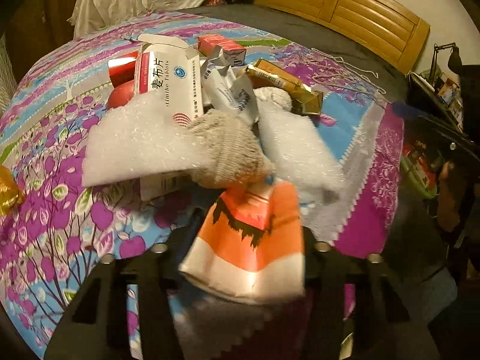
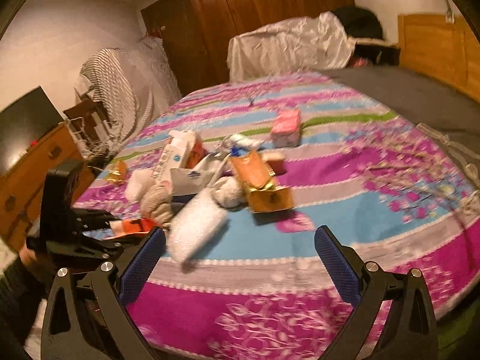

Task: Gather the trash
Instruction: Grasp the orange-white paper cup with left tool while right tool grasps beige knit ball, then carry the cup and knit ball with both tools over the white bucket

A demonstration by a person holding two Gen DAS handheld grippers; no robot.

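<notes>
A bed [image 2: 300, 249] with a purple, blue and grey floral cover filled the room before a slatted wooden headboard [image 1: 354, 3]. Trash lay heaped mid-bed: a glossy white pill box [image 1: 168, 81], bubbly foam sheets [image 1: 132, 147], a knitted sock [image 1: 231, 150]. The left tool [image 1: 249, 249], angled down, had closed on an orange-and-white carton [image 1: 252, 240]. The right tool [image 2: 240, 258] stood wide open, empty.

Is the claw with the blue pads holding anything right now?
No. In the right wrist view the right claw stands wide open over the floral bedspread, with nothing between its blue pads.
</notes>
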